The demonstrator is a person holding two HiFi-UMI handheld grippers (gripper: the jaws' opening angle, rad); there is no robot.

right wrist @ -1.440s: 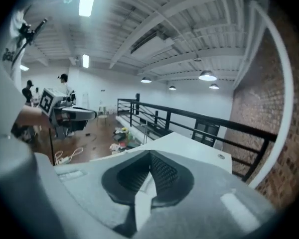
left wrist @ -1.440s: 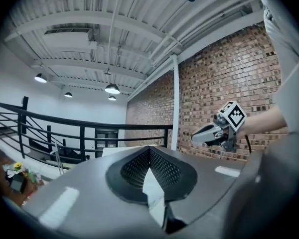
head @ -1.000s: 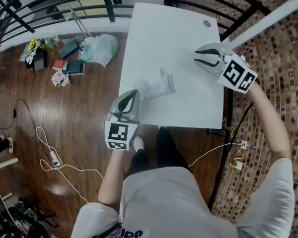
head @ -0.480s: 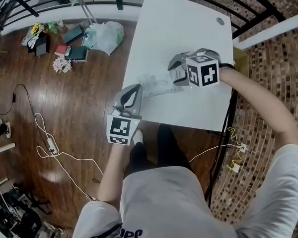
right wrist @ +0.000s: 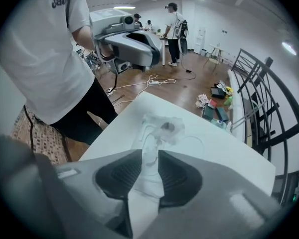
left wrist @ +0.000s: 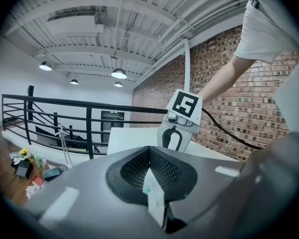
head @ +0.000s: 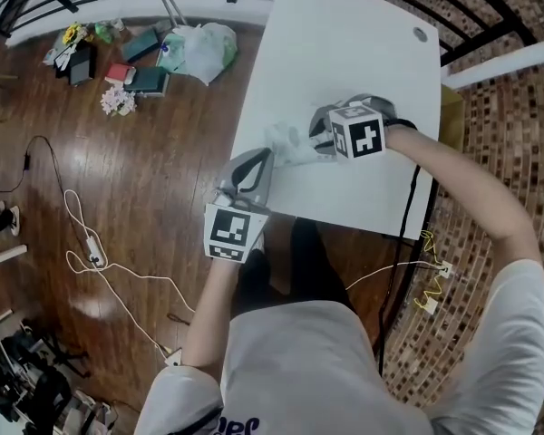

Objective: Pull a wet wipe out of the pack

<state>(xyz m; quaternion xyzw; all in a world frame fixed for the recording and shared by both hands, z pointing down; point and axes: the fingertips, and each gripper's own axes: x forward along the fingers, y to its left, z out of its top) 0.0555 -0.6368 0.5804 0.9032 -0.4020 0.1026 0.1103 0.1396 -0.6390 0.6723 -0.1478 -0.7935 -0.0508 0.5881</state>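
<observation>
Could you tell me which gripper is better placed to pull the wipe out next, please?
Right. The right gripper hangs over the pack, jaws closing around the raised wipe; the left gripper is shut on the pack's edge, steadying it.

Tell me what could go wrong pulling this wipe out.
The right gripper is closing its jaws round the wipe; a shallow bite could slip or tear it. The left gripper pinches only a thin edge of the pack, near the table edge; the pack might lift or slide off.
</observation>
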